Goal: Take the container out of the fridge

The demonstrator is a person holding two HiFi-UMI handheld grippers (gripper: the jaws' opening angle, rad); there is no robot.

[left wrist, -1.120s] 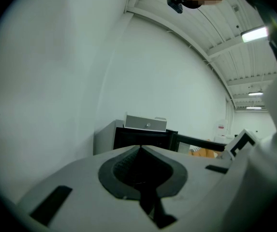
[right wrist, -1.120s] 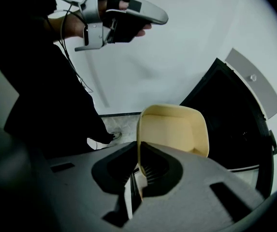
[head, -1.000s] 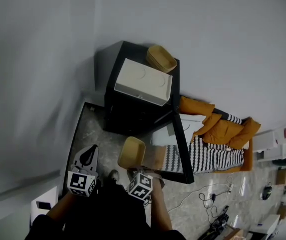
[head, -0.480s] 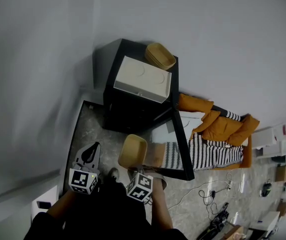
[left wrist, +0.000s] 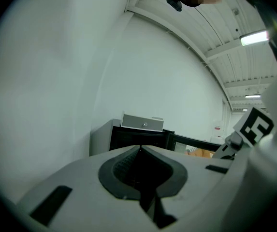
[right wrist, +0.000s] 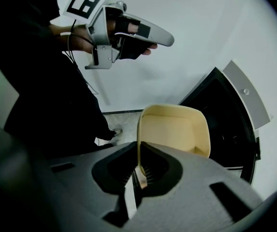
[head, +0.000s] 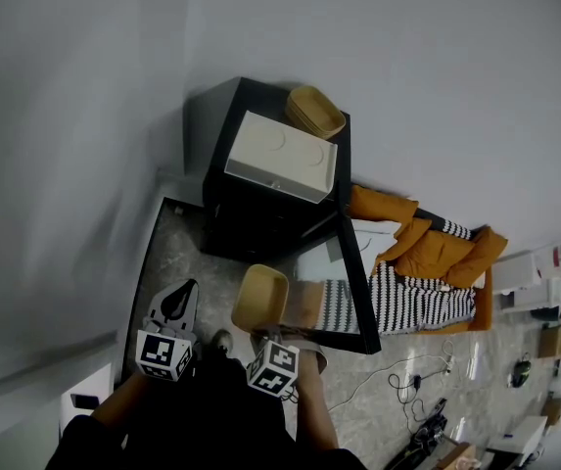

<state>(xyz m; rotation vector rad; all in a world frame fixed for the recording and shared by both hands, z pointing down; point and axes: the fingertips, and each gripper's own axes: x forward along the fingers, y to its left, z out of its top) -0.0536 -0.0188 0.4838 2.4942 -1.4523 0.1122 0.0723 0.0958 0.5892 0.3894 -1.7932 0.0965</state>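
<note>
Black bulk first: fridge point(head: 270, 213) low against the far grey wall, its glass door point(head: 353, 292) swung open toward the near right and its cavity dark. An orange and striped cushion pile point(head: 427, 253) lies on the floor to its right. On the fridge top sit a white box point(head: 282, 160) and, farther back, a second tan bowl point(head: 314, 111). The container point(head: 258, 300), a tan rounded-square tub, is already clear of the fridge, in the air in front of it above the marbled floor point(head: 177, 253). The right gripper point(head: 260, 335) is clamped on its near rim. The left gripper point(head: 182, 292) is just to its left, pads pressed together on nothing. Handling, as a guess: empty, thin-walled and light, stiff enough to keep its shape from a one-edge pinch, and smooth, so it could pivot or slip if swung. A deeper bite on the wall, or support under the base, looks safer than the lip alone. Only the right gripper view shows the pinch itself, one thin wall between the pads, along with the bare inside of the tub and the left gripper across from it. The head view hides that contact behind the marker cube but gives the door, the fridge top and the floor. The left gripper view adds only the meeting pads and ceiling lights.
</note>
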